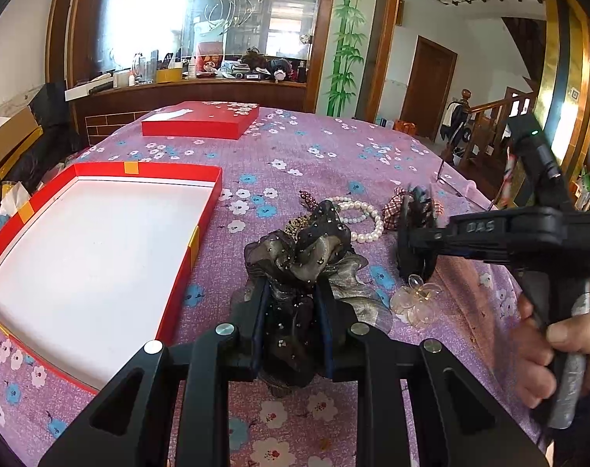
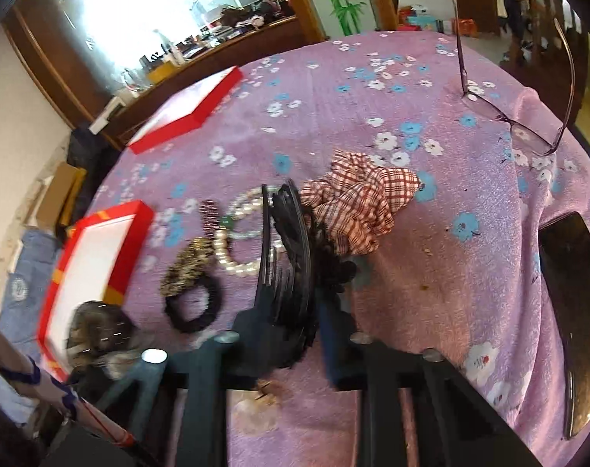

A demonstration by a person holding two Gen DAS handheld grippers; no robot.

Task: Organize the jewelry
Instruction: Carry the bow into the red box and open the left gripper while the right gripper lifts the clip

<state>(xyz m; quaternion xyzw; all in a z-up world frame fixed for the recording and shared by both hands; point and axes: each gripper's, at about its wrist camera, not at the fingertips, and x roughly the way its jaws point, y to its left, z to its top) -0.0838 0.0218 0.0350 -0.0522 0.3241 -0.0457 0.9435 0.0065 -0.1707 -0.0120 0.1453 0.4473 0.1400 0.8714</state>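
Two grippers loaded, both over the floral cloth [image 1: 318,148].

L gripper [image 1: 293,311]: clenched on the black organza scrunchie [image 1: 310,257]; fabric bunched between the pads, spilling fwd past the tips.

R gripper [image 2: 291,307]: clamped on a black hair comb/clip [image 2: 285,241], held on edge, long axis running straight out along the fingers, teeth to the left. Frame is motion-blurred, so contact depth unclear.

Key relation: open red box [image 1: 186,233] w/ white floor lies to the left of your L gripper, near wall just beside the scrunchie. From the R wrist view the same box [image 2: 139,214] sits well apart, far left, w/ the L gripper's load between. So L hand is nearer; judge it should go first — short swing left over the red wall, then let go. R follows, prob. turning the comb flat.

Left on cloth: pearl bracelet [image 1: 361,218], plaid scrunchie [image 2: 357,206], leopard tie [image 2: 186,268], black hair tie [image 2: 194,307], clear flower clip [image 1: 415,299]. Box lid [image 1: 201,120] at far side. Glasses [image 2: 524,124] and phone [image 2: 575,311] to the right — not jewelry, leave.

Box floor looks bare; task early.
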